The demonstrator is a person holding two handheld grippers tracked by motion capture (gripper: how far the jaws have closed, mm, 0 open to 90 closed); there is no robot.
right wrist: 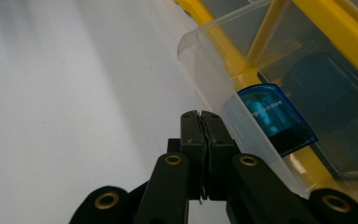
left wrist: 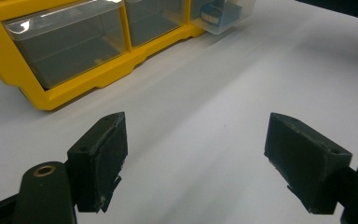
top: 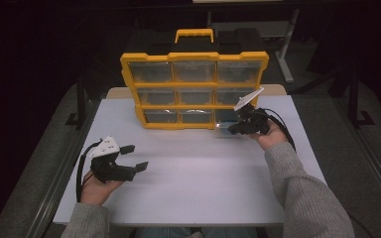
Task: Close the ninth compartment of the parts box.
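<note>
A yellow organizer (top: 194, 56) with several clear drawers stands upright at the back of the white table (top: 193, 183). Its bottom right drawer (right wrist: 214, 70) is pulled partly out, with a blue translucent object (right wrist: 275, 116) inside. My right gripper (top: 233, 130) is at that drawer's front. In the right gripper view its jaws (right wrist: 200, 119) are pressed together beside the clear wall, with nothing visible between them. My left gripper (top: 135, 157) rests at the table's left, well away from the organizer. The left gripper view shows it (left wrist: 196, 158) wide open and empty, facing the organizer (left wrist: 23, 79) and the pulled-out drawer (left wrist: 223, 18).
A dark case with a yellow handle (top: 194, 34) sits behind the organizer. The table's left edge lies close to my left hand, with a metal rail (top: 64, 168) beside it. White tabletop stretches between the two grippers and toward the front edge.
</note>
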